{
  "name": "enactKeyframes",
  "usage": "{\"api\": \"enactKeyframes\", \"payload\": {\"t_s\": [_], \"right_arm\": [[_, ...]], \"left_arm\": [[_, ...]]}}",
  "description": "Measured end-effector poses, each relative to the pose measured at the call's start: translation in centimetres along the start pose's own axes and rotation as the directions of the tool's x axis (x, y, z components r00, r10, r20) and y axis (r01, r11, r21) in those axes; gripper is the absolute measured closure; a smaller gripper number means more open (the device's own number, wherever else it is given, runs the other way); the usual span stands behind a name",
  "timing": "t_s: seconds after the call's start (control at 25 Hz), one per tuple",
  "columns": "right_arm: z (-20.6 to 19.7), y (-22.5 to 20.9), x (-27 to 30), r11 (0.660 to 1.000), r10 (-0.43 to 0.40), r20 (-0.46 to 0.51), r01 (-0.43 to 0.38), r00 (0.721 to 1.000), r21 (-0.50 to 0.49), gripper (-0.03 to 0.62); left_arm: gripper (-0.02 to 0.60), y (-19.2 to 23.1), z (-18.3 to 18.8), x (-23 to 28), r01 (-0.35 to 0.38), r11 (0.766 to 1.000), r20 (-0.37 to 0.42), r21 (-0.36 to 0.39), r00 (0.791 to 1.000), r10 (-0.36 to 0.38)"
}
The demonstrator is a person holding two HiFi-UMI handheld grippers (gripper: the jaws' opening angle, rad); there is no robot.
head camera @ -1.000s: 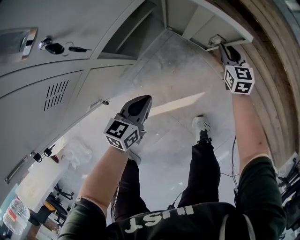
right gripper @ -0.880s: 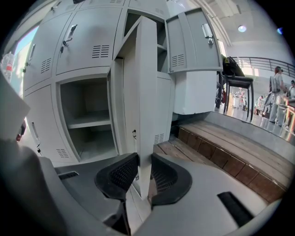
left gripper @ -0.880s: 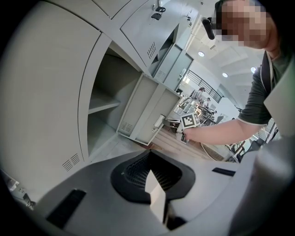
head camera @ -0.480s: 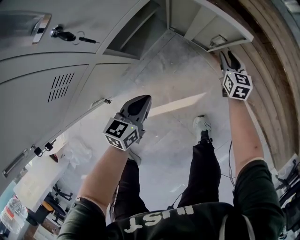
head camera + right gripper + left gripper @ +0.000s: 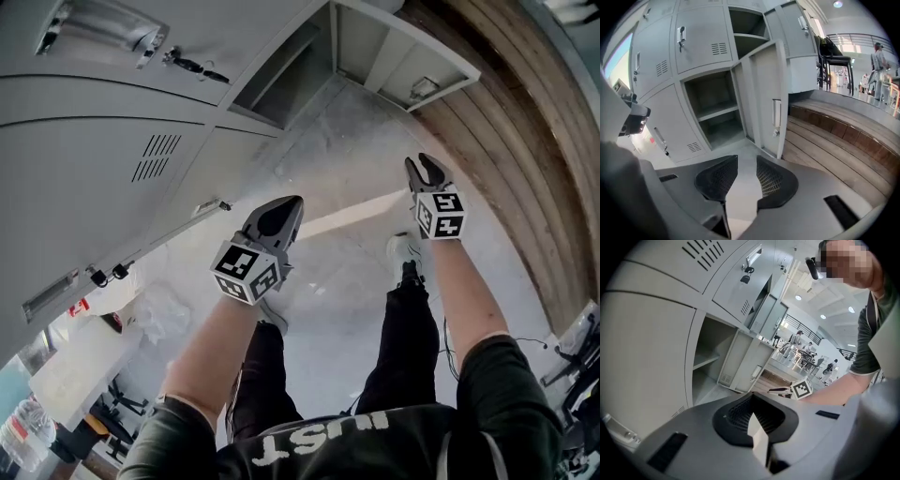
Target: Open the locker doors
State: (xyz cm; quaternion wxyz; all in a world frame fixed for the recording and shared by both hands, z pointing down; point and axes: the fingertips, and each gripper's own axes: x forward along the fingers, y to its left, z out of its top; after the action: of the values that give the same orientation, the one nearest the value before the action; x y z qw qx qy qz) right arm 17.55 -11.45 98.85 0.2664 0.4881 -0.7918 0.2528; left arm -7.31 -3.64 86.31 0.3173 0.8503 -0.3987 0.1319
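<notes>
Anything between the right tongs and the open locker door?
No. In the right gripper view only bare grey floor separates the right tongs from the open locker door; the tongs have just been opening, nothing between them.

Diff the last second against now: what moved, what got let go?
Right claw pulled back from the handle of the open locker door. Its jaws have just been opening and nothing is between them. Left claw remains shut and hovering in about the same spot, and the door stays open.
</notes>
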Motion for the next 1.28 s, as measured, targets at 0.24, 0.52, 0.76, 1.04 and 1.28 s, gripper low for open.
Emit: {"api": "enactKeyframes", "payload": {"t_s": [0.24,0.52,0.76,1.04,1.28], "right_arm": [[7.0,5.9,-6.2,0.998,0.058,0.056,-0.059,0.997,0.005,0.482],[20.2,10.6,-17.3,0.996,0.094,0.142,-0.094,0.985,-0.007,0.52],[31.7,14.6,-26.8,0.989,0.142,0.183,-0.135,0.973,-0.055,0.537],[41.6,19.5,-37.1,0.976,0.194,0.191,-0.17,0.962,-0.134,0.543],[46.0,21.8,-42.1,0.964,0.231,0.195,-0.198,0.953,-0.176,0.551]], "left_arm": [[0.575,-3.4,4.8,-4.1,0.008,1.0,0.065,-0.003,0.998,-0.008],[0.575,-10.5,16.3,-11.0,0.028,0.997,0.152,0.066,0.988,-0.038],[0.575,-14.7,26.7,-18.0,0.013,0.993,0.196,0.117,0.98,-0.036],[0.575,-19.7,37.4,-26.4,0.002,0.98,0.244,0.197,0.968,-0.051],[0.575,-22.3,43.1,-31.2,-0.002,0.97,0.281,0.243,0.957,-0.069]]}}
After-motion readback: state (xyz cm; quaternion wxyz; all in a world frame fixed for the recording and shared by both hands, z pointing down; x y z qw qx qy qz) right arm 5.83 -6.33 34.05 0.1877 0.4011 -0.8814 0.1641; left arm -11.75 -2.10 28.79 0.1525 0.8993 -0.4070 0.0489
